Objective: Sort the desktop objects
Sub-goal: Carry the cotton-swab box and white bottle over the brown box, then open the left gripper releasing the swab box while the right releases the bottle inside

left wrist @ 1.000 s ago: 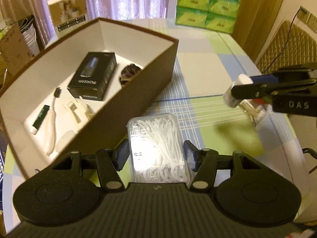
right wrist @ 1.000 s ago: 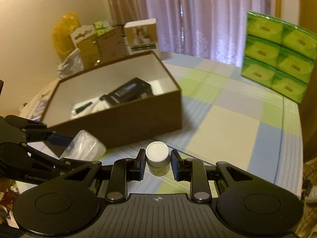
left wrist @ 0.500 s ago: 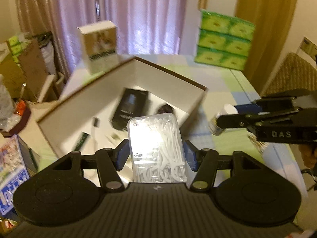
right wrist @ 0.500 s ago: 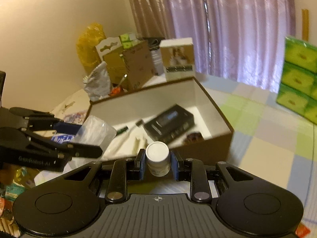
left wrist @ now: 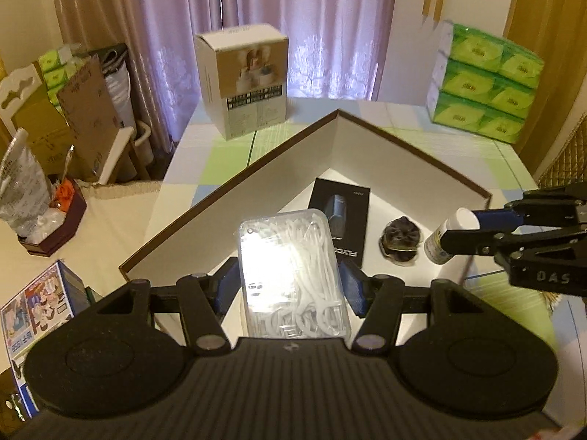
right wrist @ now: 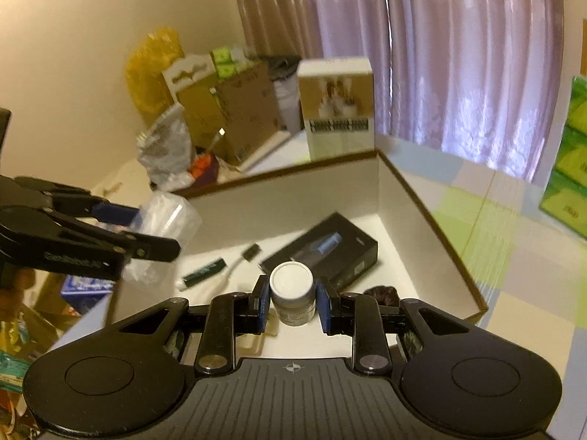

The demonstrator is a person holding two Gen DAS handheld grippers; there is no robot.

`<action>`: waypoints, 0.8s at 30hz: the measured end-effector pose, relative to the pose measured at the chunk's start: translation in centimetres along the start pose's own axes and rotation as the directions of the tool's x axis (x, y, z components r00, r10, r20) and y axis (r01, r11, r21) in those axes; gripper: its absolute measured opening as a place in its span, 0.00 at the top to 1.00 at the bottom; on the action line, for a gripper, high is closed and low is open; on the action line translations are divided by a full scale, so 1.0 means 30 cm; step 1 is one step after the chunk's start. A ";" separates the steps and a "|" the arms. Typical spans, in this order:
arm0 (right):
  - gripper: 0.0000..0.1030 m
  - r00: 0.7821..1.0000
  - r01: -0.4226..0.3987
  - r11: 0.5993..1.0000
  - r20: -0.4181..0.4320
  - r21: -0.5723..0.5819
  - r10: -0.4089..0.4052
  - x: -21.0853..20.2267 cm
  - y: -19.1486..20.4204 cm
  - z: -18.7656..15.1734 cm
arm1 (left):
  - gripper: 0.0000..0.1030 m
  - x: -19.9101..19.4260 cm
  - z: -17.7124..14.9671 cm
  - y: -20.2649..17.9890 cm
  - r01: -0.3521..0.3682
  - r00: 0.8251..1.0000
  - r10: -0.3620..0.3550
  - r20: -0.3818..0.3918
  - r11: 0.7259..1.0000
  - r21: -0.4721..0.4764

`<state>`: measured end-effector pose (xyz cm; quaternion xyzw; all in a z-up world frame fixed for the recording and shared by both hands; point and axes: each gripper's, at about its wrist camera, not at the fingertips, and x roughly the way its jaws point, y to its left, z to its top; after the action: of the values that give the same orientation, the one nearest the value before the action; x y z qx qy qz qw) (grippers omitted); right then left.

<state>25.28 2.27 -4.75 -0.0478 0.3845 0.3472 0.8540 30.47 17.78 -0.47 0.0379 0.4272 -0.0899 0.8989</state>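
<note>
My left gripper is shut on a clear plastic case of white floss picks, held above the near part of the brown box with white inside. My right gripper is shut on a small white-capped bottle, held over the same box. Seen from the left wrist, the bottle hangs at the box's right wall. Inside lie a black product box, a dark round item, a toothbrush and a green tube.
A tall white carton stands behind the box on the checked tablecloth. Green tissue packs are stacked at the far right. Cardboard, bags and a colourful box crowd the left side off the table.
Both grippers have risen and moved over the brown box, carrying the floss case and the bottle. The views now look down into the box from the near side.
</note>
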 end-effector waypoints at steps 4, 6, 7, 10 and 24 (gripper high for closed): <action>0.77 0.997 0.029 1.000 -0.066 0.010 -0.028 0.095 -0.017 -0.005 | 0.47 0.071 0.001 0.038 0.014 0.999 -0.014 -0.040 1.000 0.003; 0.77 0.994 0.044 0.999 -0.102 0.015 -0.042 0.140 -0.027 -0.014 | 0.47 0.101 -0.001 0.051 0.024 0.998 -0.024 -0.054 1.000 0.002; 0.77 0.992 0.051 0.999 -0.117 0.016 -0.049 0.157 -0.031 -0.020 | 0.47 0.118 -0.001 0.057 0.029 0.998 -0.029 -0.064 1.000 0.002; 0.77 0.986 0.069 0.997 -0.155 0.016 -0.066 0.211 -0.041 -0.033 | 0.47 0.164 -0.003 0.071 0.036 0.995 -0.036 -0.090 0.999 0.005; 0.66 0.969 0.123 0.992 -0.218 0.007 -0.119 0.320 -0.058 -0.038 | 0.47 0.281 0.000 0.108 0.056 0.986 -0.052 -0.157 0.998 0.022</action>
<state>30.11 5.90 -12.50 -0.1002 0.4752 0.2833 0.8270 36.32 19.88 -7.02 0.0450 0.4960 -0.1165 0.8593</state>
